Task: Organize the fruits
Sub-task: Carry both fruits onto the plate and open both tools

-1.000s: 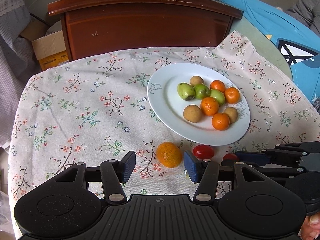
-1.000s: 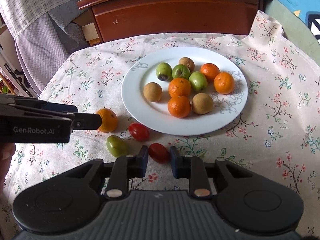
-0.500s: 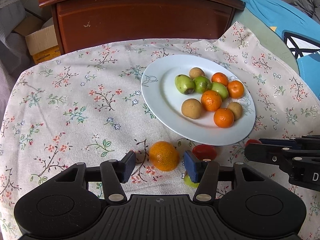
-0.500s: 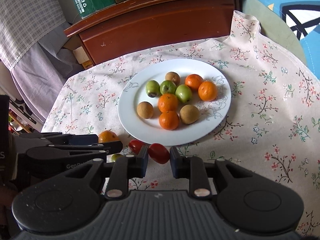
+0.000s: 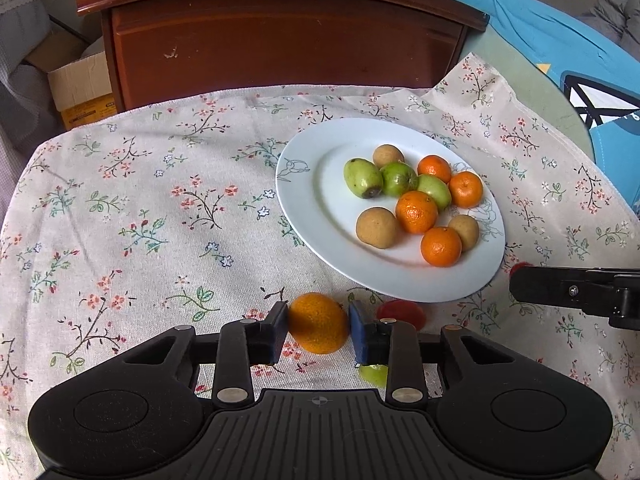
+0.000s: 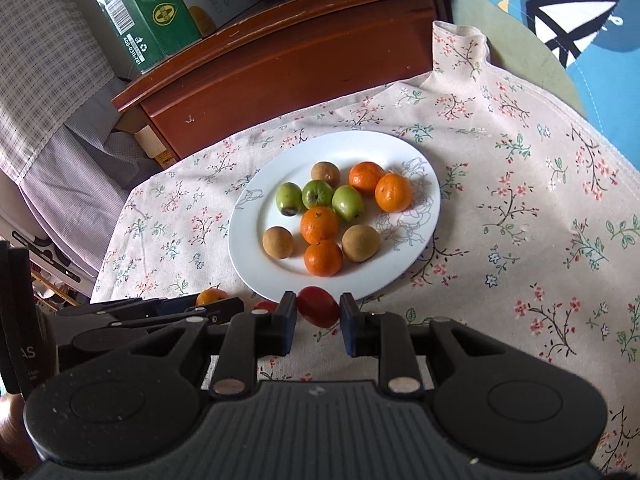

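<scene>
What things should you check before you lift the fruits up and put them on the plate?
1. Left gripper on the loose orange: its jaws have just been closing and the pads press it. Ok.
2. Right gripper shut on a red tomato: ok.
3. Free room on the white plate: bare at its left side. Ok.
4. Grippers apart from each other: ok.
5. Other red tomato and small green fruit left on the cloth: not ok.
6. Grip firm enough to lift: cannot tell.
</scene>
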`<action>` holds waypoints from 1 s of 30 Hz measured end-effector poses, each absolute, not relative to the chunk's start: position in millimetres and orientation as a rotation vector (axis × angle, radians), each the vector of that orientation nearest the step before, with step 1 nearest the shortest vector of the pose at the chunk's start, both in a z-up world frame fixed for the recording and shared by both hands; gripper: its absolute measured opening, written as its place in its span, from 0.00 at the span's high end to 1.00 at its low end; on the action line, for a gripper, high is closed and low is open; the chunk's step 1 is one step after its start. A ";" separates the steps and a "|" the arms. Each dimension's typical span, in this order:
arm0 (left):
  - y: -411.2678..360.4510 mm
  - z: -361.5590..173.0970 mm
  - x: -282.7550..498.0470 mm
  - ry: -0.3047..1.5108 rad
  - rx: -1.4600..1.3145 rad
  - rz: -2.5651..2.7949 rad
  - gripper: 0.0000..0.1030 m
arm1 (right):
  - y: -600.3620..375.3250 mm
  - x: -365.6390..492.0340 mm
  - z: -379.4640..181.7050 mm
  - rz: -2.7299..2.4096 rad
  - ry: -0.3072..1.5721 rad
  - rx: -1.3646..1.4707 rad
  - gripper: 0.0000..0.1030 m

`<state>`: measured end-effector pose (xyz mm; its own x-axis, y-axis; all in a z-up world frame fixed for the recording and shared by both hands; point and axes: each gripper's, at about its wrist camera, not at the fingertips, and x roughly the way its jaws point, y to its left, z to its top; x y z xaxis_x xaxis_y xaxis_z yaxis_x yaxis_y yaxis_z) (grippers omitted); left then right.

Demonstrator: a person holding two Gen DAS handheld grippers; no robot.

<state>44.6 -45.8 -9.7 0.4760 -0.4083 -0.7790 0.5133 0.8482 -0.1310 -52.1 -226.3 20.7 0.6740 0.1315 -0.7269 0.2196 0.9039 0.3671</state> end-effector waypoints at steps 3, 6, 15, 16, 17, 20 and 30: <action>-41.8 -2.9 47.4 0.902 0.098 -0.559 0.71 | -229.0 -53.0 24.7 -0.054 0.824 0.459 0.77; -38.6 8.2 50.9 0.876 0.063 -0.556 0.71 | -232.8 -52.8 30.3 -0.055 0.805 0.465 0.77; -46.5 29.2 70.3 0.806 0.030 -0.593 0.71 | -266.1 -37.5 34.4 -0.130 0.729 0.493 0.77; -48.8 28.9 72.9 0.803 0.034 -0.592 0.71 | -268.9 -35.6 31.9 -0.138 0.731 0.499 0.77; -51.3 28.1 75.1 0.802 0.038 -0.592 0.71 | -272.7 -33.1 28.1 -0.143 0.738 0.516 0.77; -56.3 25.8 81.4 0.806 0.041 -0.601 0.71 | -280.7 -28.0 18.5 -0.152 0.753 0.591 0.77; -72.6 19.5 97.6 0.803 0.071 -0.607 0.71 | -290.6 -5.6 0.7 -0.181 0.753 0.723 0.77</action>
